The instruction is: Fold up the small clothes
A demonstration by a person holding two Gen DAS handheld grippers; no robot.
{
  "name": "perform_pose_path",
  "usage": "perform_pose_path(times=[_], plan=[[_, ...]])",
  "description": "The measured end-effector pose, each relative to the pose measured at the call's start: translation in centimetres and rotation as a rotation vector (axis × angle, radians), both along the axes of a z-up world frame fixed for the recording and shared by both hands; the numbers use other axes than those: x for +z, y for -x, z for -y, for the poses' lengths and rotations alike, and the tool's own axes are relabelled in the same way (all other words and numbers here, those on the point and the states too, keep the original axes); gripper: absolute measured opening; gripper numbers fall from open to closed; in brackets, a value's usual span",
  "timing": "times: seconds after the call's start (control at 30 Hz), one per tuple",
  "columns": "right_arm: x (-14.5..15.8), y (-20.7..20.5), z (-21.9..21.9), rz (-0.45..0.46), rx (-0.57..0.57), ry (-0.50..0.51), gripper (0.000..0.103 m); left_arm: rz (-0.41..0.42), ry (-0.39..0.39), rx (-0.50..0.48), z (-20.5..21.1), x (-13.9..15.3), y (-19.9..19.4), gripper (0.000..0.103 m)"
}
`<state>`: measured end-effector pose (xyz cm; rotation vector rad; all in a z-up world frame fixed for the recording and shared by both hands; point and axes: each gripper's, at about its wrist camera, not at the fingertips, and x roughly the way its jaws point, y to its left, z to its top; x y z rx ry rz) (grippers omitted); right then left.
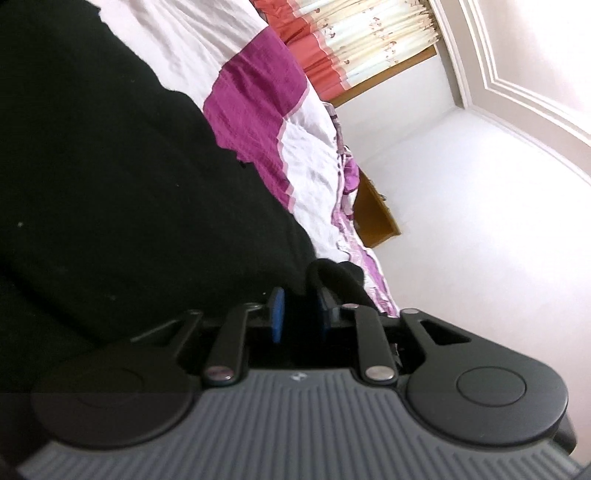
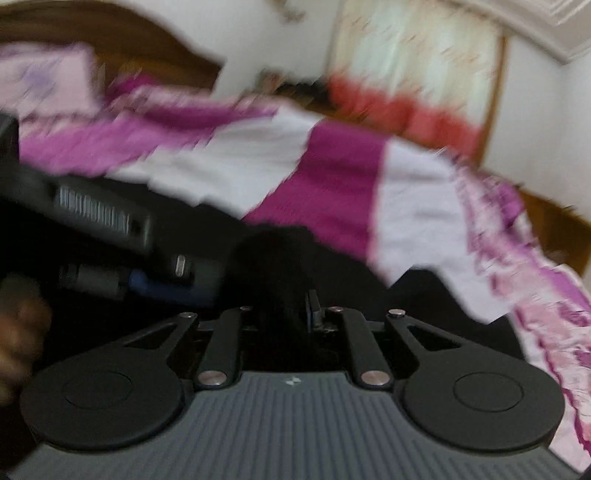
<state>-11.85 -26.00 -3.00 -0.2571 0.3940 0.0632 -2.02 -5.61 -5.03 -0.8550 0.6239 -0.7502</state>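
A black garment [image 1: 110, 192] lies on the bed and fills the left of the left wrist view. My left gripper [image 1: 300, 314] has its blue pads a small way apart with a fold of the black cloth between them. In the blurred right wrist view, my right gripper [image 2: 291, 314] is shut on a bunched edge of the same black garment [image 2: 280, 258]. The left gripper's body [image 2: 99, 221] shows at the left of that view, close beside the right one.
The bed has a white and magenta patchwork cover [image 1: 255, 96] [image 2: 343, 192]. A wooden headboard [image 2: 92, 33] stands behind it. A red and cream curtain [image 1: 351, 44] hangs by a white wall [image 1: 461, 221]. A hand [image 2: 18, 339] shows at the left edge.
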Motion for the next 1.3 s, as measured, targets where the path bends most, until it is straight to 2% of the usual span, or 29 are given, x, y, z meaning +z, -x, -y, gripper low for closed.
perform_pose_path(times=[0.03, 0.07, 0.13, 0.2, 0.27, 0.33, 0.43, 0.6, 0.63, 0.7, 0.77, 0.83, 0.9, 0.97, 1.03, 1.07, 1.1, 1.13, 1.2, 1.23, 1.3], plan=[[-0.2, -0.5, 0.3, -0.038, 0.036, 0.007, 0.039, -0.006, 0.019, -0.007, -0.2, -0.1, -0.1, 0.026], [-0.7, 0.4, -0.1, -0.057, 0.076, 0.012, 0.049, -0.015, 0.042, -0.017, -0.3, -0.3, -0.3, 0.029], [-0.7, 0.4, 0.0, -0.051, 0.133, -0.005, 0.089, -0.036, 0.115, -0.046, -0.7, -0.7, -0.8, 0.036], [-0.1, 1.1, 0.5, -0.037, 0.187, -0.059, 0.102, -0.051, 0.198, -0.073, -1.2, -1.1, -1.1, 0.047], [0.2, 1.6, 0.7, -0.046, 0.251, -0.106, 0.102, -0.065, 0.263, -0.091, -1.6, -1.4, -1.3, 0.051], [0.7, 2.0, 0.5, -0.069, 0.285, -0.118, 0.102, -0.068, 0.272, -0.094, -1.6, -1.3, -1.3, 0.052], [1.0, 2.0, 0.5, -0.072, 0.342, -0.130, 0.101, -0.066, 0.196, -0.109, -0.8, -0.3, -1.1, 0.055], [2.1, 2.5, 0.8, -0.084, 0.387, -0.141, 0.101, -0.129, 0.100, -0.110, -0.5, 2.1, -0.2, 0.083], [2.4, 2.6, 1.3, -0.079, 0.383, -0.144, 0.101, -0.152, 0.076, -0.106, -0.3, 2.4, -0.1, 0.084], [2.8, 2.5, 2.4, -0.075, 0.330, -0.134, 0.101, -0.198, 0.011, -0.114, 0.4, 3.2, -0.3, 0.084], [2.7, 2.6, 3.8, -0.068, 0.246, -0.115, 0.101, -0.200, -0.076, -0.121, 1.4, 4.1, -0.4, 0.084], [2.8, 2.8, 5.1, -0.056, 0.181, -0.108, 0.101, -0.185, -0.166, -0.128, 2.5, 4.8, -0.3, 0.084], [3.2, 3.5, 6.6, -0.020, 0.136, -0.146, 0.101, -0.153, -0.244, -0.141, 3.9, 5.2, -0.1, 0.084], [3.6, 4.2, 8.2, 0.006, 0.100, -0.212, 0.101, -0.125, -0.302, -0.154, 5.2, 5.0, -0.2, 0.083], [3.6, 4.3, 9.0, 0.015, -0.016, -0.185, 0.102, -0.123, -0.327, -0.137, 6.0, 4.7, -0.3, 0.083], [3.4, 4.4, 9.2, 0.017, -0.078, -0.137, 0.102, -0.116, -0.329, -0.135, 6.2, 4.7, -0.2, 0.081], [3.0, 4.3, 9.2, 0.014, -0.129, -0.082, 0.101, -0.111, -0.339, -0.139, 6.5, 4.7, -0.2, 0.072], [2.6, 4.1, 9.3, 0.009, -0.173, -0.034, 0.101, -0.115, -0.356, -0.137, 6.7, 4.7, -0.3, 0.067], [2.1, 4.3, 9.6, 0.004, -0.215, -0.015, 0.101, -0.124, -0.389, -0.115, 6.6, 4.6, -0.2, 0.046], [2.0, 4.3, 9.7, 0.002, -0.226, -0.018, 0.101, -0.129, -0.395, -0.107, 6.4, 4.5, -0.2, 0.043], [1.9, 4.0, 10.0, -0.003, -0.230, -0.018, 0.101, -0.130, -0.406, -0.091, 6.2, 4.4, -0.2, 0.030]])
